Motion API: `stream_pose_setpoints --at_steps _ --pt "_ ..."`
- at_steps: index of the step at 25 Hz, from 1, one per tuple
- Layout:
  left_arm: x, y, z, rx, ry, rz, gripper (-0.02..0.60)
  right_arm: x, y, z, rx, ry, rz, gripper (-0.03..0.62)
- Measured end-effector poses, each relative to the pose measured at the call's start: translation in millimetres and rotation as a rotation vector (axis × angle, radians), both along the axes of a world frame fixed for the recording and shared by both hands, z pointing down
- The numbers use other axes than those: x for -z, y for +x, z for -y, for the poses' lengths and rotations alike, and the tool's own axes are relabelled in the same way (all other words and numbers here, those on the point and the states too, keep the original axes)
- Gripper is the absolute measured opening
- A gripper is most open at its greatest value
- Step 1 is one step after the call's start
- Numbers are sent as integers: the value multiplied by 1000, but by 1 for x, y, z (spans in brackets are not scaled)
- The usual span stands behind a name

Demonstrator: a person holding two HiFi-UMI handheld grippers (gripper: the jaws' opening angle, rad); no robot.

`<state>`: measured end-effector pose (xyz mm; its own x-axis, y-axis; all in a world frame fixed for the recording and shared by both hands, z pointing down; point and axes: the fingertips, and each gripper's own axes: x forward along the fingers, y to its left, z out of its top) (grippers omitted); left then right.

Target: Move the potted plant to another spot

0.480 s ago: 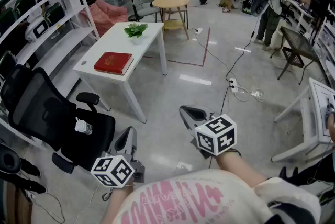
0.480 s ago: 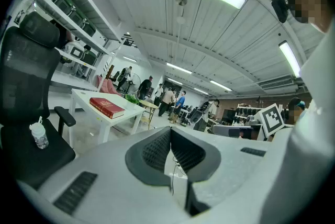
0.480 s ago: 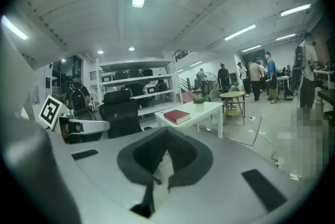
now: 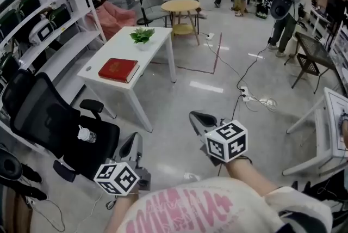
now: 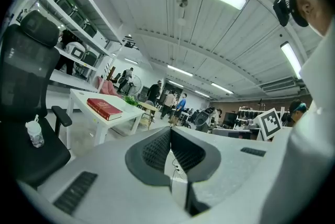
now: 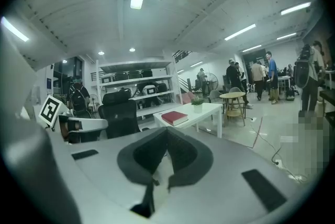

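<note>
The potted plant (image 4: 142, 36), green leaves in a small white pot, stands at the far end of a white table (image 4: 155, 47), away from both grippers. A red book (image 4: 118, 69) lies at the near end of that table. My left gripper (image 4: 130, 146) and my right gripper (image 4: 200, 117) are held low over the floor, well short of the table, both shut with nothing in them. The left gripper view shows the shut left gripper (image 5: 170, 133), the book (image 5: 106, 109) and the plant (image 5: 132, 102) far off. Past the closed right gripper (image 6: 167, 134) the plant (image 6: 198, 103) sits small beyond the book (image 6: 174, 117).
A black office chair (image 4: 49, 123) with a water bottle (image 4: 87, 134) on its seat stands left of me. White shelves (image 4: 49, 25) line the left wall. A round wooden table (image 4: 181, 6) and several people are behind the white table. Cables (image 4: 244, 93) cross the floor; another white table (image 4: 331, 117) is right.
The head view has shifted slightly, and people at the back have walked. Both grippers keep their places and stay shut.
</note>
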<state>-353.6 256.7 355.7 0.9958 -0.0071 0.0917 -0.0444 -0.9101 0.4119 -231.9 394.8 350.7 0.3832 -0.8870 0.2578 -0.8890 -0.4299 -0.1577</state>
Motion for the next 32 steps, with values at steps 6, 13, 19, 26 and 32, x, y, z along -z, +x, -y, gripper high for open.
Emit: stream_pose_setpoints --at_steps 6,13,19,26,32 --pt "-2 24 -16 23 -14 -47 3 -5 30 -13 21 19 4 6" --pt "-26 33 -8 101 -38 -17 3 -32 51 -16 71 0 51 6" --pt "-42 72 10 83 -46 1 3 -54 83 9 87 -22 67 6" --pt "-53 148 47 39 -75 10 3 -60 150 49 70 -49 71 6" --pt "-33 227 106 7 -63 -2 3 -41 225 110 60 -46 56 6"
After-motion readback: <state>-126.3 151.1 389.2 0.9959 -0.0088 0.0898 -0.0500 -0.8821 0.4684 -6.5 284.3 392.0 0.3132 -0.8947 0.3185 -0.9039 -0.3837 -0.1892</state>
